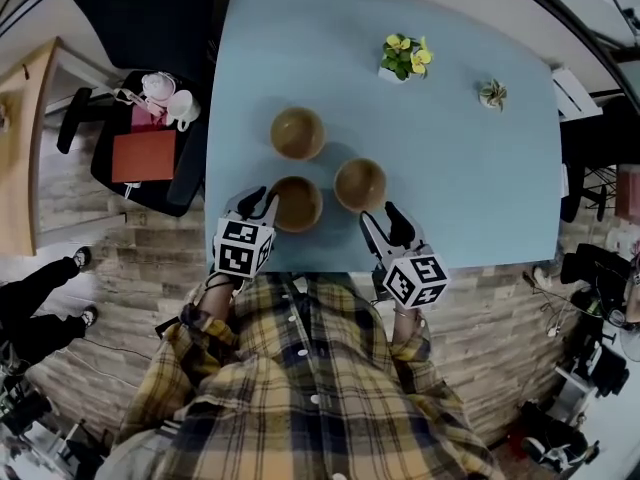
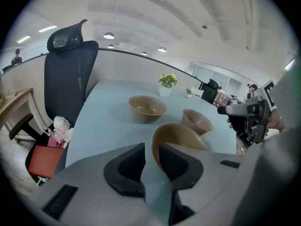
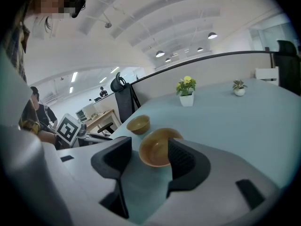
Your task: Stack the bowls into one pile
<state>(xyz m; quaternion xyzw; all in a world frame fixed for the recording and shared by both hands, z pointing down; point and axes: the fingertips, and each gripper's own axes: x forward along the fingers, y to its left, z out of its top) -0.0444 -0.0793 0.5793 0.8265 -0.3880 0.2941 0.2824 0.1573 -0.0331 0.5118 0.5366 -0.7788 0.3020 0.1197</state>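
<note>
1. Three brown bowls sit apart, unstacked, on a pale blue table: a far bowl, a near-left bowl and a right bowl.
2. The left gripper is at the near-left bowl's left rim. Its jaws straddle that rim, one pad outside the wall and one inside the bowl.
3. Those jaws are not clenched. A sliver of table shows between the outer pad and the bowl wall, so nothing is grasped.
4. The right gripper is just near of the right bowl, angled towards it. Its jaws are spread wide and hold nothing; the bowl shows past them, partly behind the right jaw.
5. A potted plant with yellow flowers and a small potted succulent stand far right on the table, well apart from the bowls.
6. A black office chair stands left of the table.
</note>
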